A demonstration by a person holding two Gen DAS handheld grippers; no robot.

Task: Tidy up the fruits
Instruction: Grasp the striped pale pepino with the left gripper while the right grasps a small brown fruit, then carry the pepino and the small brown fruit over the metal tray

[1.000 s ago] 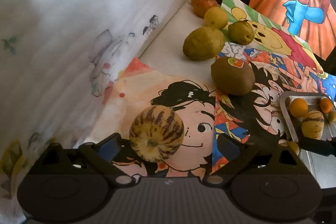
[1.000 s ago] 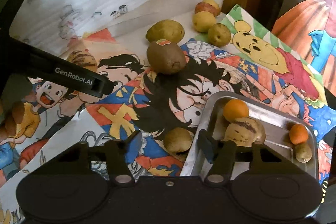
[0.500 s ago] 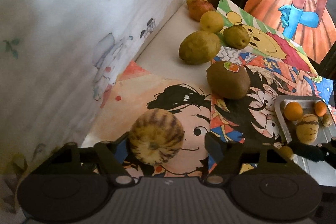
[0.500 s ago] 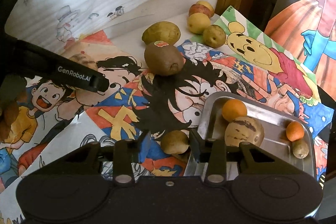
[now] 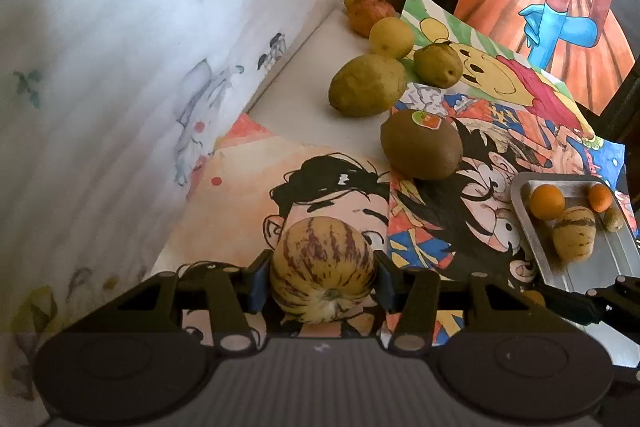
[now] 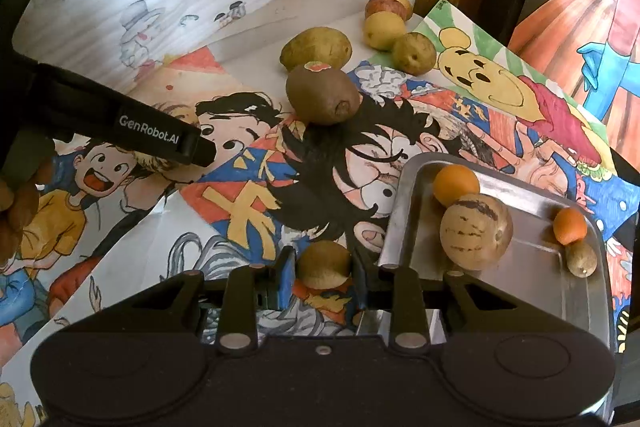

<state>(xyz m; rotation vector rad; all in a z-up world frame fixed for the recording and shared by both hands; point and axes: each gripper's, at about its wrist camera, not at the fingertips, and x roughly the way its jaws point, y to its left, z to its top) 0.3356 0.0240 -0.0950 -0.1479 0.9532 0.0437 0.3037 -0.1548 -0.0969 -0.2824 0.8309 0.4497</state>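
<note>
Drawings: both tongs closed onto fruits.

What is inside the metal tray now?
The metal tray holds two orange fruits, a striped round fruit and a small brownish fruit. The gripper body hides its near edge.

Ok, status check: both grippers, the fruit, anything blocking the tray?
Left gripper just closed on striped melon. Right gripper just closed on small brown fruit beside metal tray. Tray holds four fruits, nothing blocking it.
</note>
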